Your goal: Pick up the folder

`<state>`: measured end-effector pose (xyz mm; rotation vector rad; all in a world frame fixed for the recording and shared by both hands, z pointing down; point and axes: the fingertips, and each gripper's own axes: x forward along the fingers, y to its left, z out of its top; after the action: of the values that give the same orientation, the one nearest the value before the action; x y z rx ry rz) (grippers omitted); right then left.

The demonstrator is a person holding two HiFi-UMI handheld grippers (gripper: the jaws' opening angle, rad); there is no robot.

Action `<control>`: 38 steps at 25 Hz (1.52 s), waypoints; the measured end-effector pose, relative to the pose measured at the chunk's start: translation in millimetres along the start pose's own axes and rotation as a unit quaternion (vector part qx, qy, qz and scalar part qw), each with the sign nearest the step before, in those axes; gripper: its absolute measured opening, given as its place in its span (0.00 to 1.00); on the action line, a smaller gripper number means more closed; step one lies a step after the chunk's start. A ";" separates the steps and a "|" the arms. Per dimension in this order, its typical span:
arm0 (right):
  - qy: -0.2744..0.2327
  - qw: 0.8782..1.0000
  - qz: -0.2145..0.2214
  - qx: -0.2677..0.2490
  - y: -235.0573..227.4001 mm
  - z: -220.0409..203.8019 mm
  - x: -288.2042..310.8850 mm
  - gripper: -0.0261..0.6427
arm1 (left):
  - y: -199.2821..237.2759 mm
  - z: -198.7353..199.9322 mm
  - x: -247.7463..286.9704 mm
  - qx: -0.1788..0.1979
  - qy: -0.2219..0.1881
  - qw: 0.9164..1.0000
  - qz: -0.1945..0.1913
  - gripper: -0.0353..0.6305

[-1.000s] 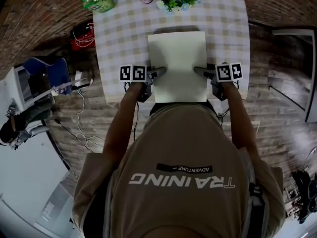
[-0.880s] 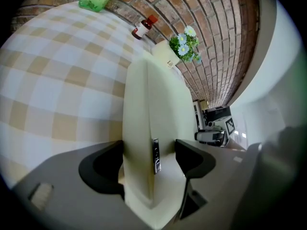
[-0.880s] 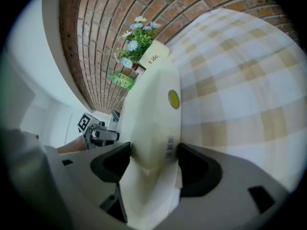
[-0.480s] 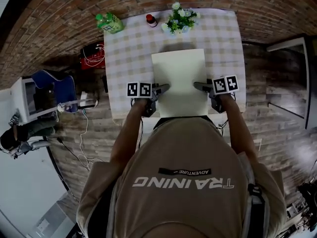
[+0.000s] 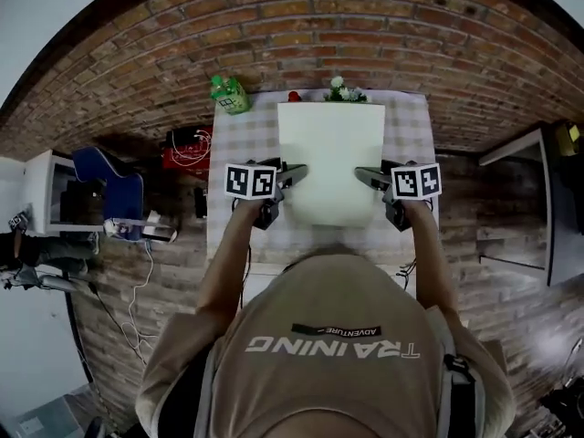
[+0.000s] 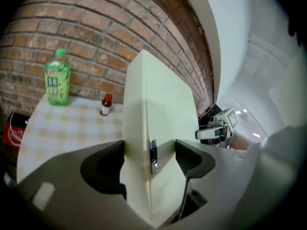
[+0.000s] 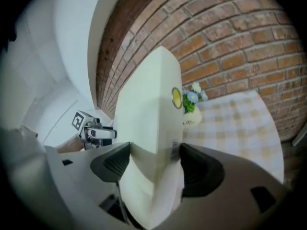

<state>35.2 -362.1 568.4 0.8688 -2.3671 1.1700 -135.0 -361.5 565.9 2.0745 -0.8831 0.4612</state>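
Because the brick wall [image 5: 301, 26] stands just behind the table [image 5: 242, 144], I could bump the far edge of the folder [image 5: 330, 162] into it if I swing too far forward. The table is under the folder, so if I lose my hold, that is where it will flop down.

The folder is big, pale and thin. It looks lifted up off the table, and I hold it by its two side edges. My left claw [image 5: 297, 171] is pinching the left edge, and my right claw [image 5: 362, 173] is pinching the right edge. Each claw has only a small bite, so the folder could slide out. If I pull my hands apart, it could slip free. If I push them together, it could bend in the middle. If one hand goes higher than the other, it could twist.

The green bottle [image 5: 229, 95], the flowers [image 5: 344, 90] and the little red-capped bottle [image 5: 294, 96] stand at the far end of the table. The flowers look closest to the folder's far edge. If I dip that edge, I think I could knock them over.
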 end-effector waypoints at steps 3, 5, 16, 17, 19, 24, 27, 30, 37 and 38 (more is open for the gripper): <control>-0.037 0.998 0.000 -0.059 18.4 52.3 -14.6 0.48 | -12.6 50.1 -15.1 0.050 -0.035 0.998 0.002 0.54; -0.067 0.994 0.006 -0.092 36.8 84.6 -26.2 0.48 | -22.4 79.1 -26.9 0.073 -0.061 0.995 0.001 0.54; -0.188 0.949 -0.019 -0.251 113.6 207.8 -104.9 0.48 | -89.7 199.9 -106.0 0.190 -0.194 0.962 0.010 0.54; -0.196 0.944 -0.018 -0.264 121.2 217.0 -111.4 0.48 | -96.1 208.8 -113.7 0.200 -0.206 0.958 0.012 0.54; -0.214 0.935 -0.013 -0.282 136.1 232.7 -122.9 0.48 | -107.1 223.5 -129.1 0.213 -0.229 0.950 0.014 0.54; -0.235 0.917 -0.012 -0.321 167.4 258.9 -139.3 0.48 | -122.2 246.5 -160.0 0.236 -0.261 0.936 0.021 0.54; -0.243 0.908 -0.013 -0.340 183.1 271.2 -147.5 0.48 | -129.6 257.5 -175.2 0.246 -0.271 0.930 0.021 0.54; -0.257 0.902 -0.009 -0.347 193.4 278.6 -157.2 0.48 | -141.5 266.9 -188.2 0.262 -0.285 0.922 0.026 0.54; -0.282 0.894 -0.011 -0.349 202.8 290.3 -181.4 0.48 | -166.7 283.7 -199.1 0.283 -0.299 0.911 0.030 0.54; -0.282 0.893 -0.013 -0.350 203.3 291.6 -184.7 0.48 | -169.8 285.4 -199.5 0.285 -0.299 0.910 0.029 0.54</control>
<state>24.4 -433.8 174.5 1.0411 -2.8852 -0.0383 -144.5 -432.8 185.3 2.8116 -1.2753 0.1012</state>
